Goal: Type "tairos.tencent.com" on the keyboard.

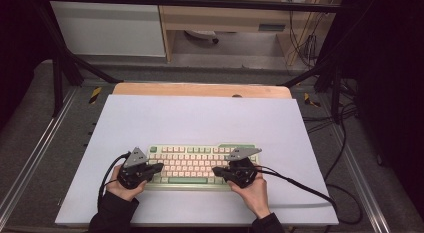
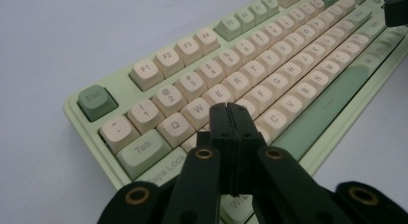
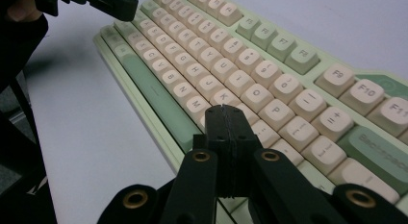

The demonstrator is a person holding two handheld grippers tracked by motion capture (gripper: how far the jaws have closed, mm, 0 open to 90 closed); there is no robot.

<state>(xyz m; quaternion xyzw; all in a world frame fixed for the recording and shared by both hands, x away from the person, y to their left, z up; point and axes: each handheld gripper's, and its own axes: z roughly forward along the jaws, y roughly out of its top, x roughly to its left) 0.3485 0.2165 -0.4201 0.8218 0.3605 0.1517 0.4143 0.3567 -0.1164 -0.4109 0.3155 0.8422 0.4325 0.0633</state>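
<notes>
Left gripper (image 2: 230,108), jaws pressed together, hovers over the green-and-cream keyboard (image 2: 231,75) near its letter keys

Left gripper (image 1: 159,167) & right gripper (image 1: 216,169): matte black plastic bodies, grey three-cornered plate on top of each, black cables trailing. Jaws w/ brass-ringed pivot screws, ridged inner faces. Person's sleeves (image 1: 114,214): dark, long, to wrists.

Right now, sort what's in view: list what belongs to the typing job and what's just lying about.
In the job:
- keyboard
- left gripper, shut, tips over the left-hand keys
- right gripper, shut, tips over the right-hand keys

Just about:
- white mat under the keyboard
- wooden tabletop edge behind it
- black frame bars
</notes>
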